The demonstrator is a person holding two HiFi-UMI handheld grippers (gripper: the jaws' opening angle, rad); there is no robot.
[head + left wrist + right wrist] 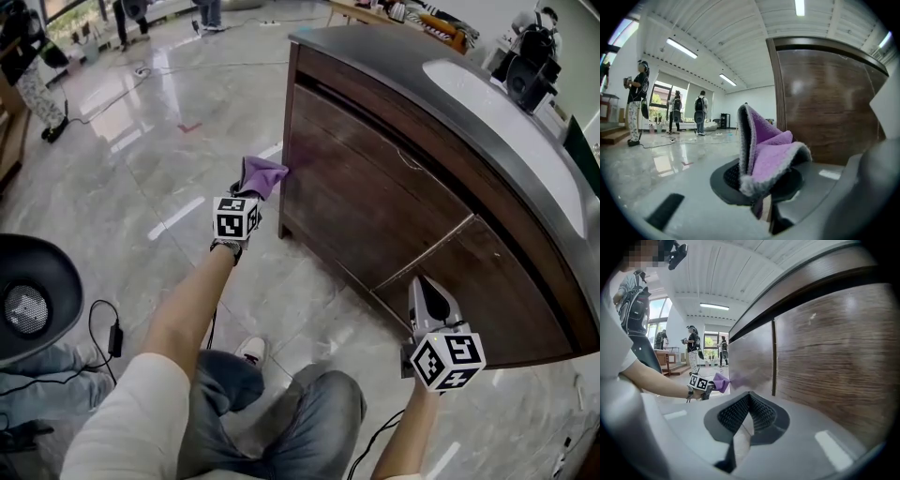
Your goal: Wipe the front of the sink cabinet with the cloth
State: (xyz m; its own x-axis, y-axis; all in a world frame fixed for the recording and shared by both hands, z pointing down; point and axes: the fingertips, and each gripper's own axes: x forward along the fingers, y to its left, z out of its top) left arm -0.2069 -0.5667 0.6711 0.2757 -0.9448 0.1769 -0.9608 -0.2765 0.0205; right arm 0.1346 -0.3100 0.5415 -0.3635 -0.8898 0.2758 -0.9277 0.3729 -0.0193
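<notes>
While the left tool [251, 193] clamps the cloth [263, 172] at the cabinet's [375, 202] left front edge, open floor [169, 159] lies beside it. Closed and empty, the right tool [427, 291] sits near the front.

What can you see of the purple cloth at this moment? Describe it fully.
The cloth is lilac-purple and fluffy like microfibre, with a greyish stitched edge. It is bunched and folded, standing up from the left gripper, whose jaws are shut on its lower part. It is held in the air at the left end of the dark wooden cabinet front. Its free tip reaches that panel, but actual contact cannot be confirmed.
</notes>
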